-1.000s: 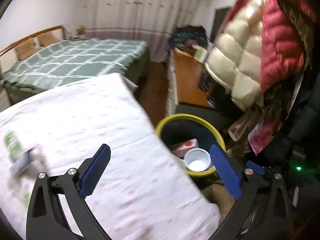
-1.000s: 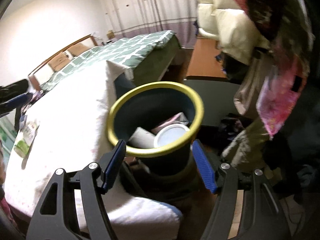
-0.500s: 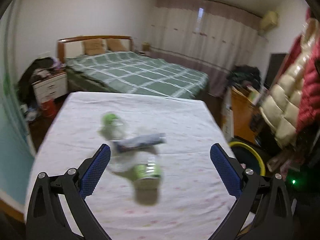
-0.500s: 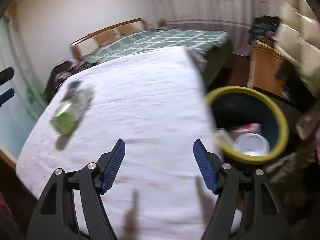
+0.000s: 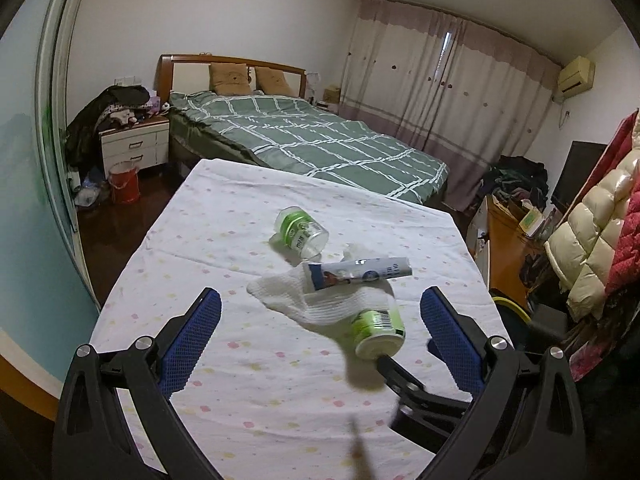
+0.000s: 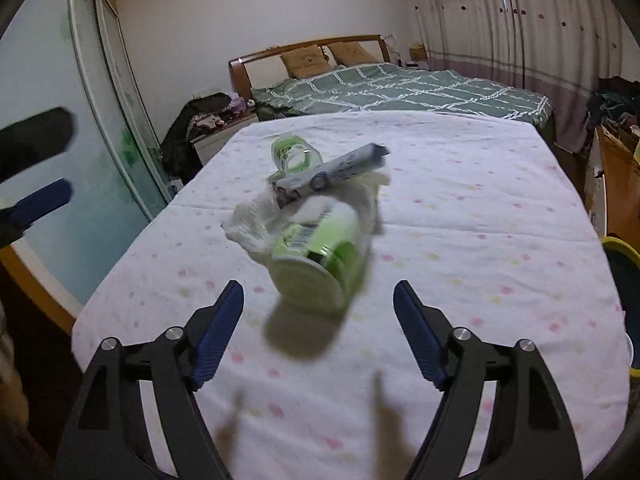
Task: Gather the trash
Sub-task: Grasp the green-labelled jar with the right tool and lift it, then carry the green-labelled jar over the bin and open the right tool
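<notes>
Trash lies in a pile on the white dotted tablecloth [image 5: 240,380]: a green-labelled cup on its side [image 5: 378,330] [image 6: 316,264], a crumpled white tissue [image 5: 316,300] [image 6: 256,224], a toothpaste tube [image 5: 356,274] [image 6: 332,172] on top, and a clear jar with a green lid [image 5: 300,234] [image 6: 294,154] behind. My left gripper [image 5: 320,336] is open and empty, short of the pile. My right gripper [image 6: 318,328] is open and empty, just in front of the cup. The yellow-rimmed bin [image 5: 510,310] [image 6: 620,248] stands past the table's right edge.
A green-checked bed [image 5: 312,140] lies behind the table. A nightstand [image 5: 134,148] with clothes and a red bucket [image 5: 124,182] stand at the left. A wooden desk [image 5: 508,248] and hanging jackets [image 5: 600,232] crowd the right. A sliding glass door [image 6: 60,128] runs along the left.
Both grippers swung away from the bin on the right and back over the table. They now face the trash pile, and the right one has come close to the cup.
</notes>
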Tool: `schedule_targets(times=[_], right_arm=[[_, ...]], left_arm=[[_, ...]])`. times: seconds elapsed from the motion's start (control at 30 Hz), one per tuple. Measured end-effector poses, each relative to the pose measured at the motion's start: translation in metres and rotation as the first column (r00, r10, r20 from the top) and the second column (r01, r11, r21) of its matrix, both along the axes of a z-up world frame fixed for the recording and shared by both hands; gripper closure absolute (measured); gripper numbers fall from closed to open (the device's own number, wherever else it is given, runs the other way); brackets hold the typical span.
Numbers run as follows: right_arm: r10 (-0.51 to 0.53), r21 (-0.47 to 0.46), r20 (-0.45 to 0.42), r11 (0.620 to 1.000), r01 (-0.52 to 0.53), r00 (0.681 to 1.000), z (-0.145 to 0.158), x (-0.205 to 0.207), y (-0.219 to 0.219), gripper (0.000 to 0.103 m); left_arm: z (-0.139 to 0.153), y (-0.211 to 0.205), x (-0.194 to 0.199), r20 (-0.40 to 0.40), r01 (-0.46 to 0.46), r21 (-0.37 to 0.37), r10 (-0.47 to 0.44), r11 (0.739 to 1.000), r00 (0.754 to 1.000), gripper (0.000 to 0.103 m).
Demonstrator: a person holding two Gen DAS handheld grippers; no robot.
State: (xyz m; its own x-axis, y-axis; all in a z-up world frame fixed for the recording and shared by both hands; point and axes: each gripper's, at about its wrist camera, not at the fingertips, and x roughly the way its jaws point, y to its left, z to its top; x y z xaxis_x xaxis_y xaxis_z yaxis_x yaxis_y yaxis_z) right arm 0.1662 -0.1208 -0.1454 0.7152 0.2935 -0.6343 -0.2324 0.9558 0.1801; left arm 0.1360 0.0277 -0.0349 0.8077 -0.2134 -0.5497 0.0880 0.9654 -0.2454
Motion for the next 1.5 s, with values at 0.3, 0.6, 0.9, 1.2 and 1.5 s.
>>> schedule_targets(times=[0.3, 0.6, 0.9, 1.2, 1.5], right_arm=[[-0.049, -0.023, -0.103, 0.999, 0.046, 0.993, -0.020, 0.041, 0.023, 0.030], [-0.050, -0.089, -0.087, 0.995, 0.042, 0.995, -0.017, 0.043, 0.020, 0.047], [-0.026, -0.011, -0.007, 1.000, 0.025, 1.000, 0.033, 0.001, -0.028, 0.048], [-0.024, 0.080, 0.034, 0.997, 0.021, 0.999, 0.065, -0.029, -0.063, 0.049], [-0.079, 0.053, 0.110, 0.996, 0.074, 0.991, 0.086, -0.040, -0.076, 0.050]], left_arm=[[-0.012, 0.012, 0.006, -0.028, -0.004, -0.034, 0.003, 0.999, 1.000, 0.005], [-0.019, 0.008, 0.011, -0.044, 0.006, -0.036, -0.008, 0.999, 0.999, 0.005], [-0.023, 0.007, 0.014, -0.051, 0.005, -0.049, -0.007, 0.999, 0.999, 0.005], [-0.023, -0.001, 0.011, -0.048, 0.029, -0.041, -0.031, 0.999, 0.998, 0.005], [-0.028, -0.002, 0.013, -0.067, 0.032, -0.041, -0.034, 0.999, 0.997, 0.005]])
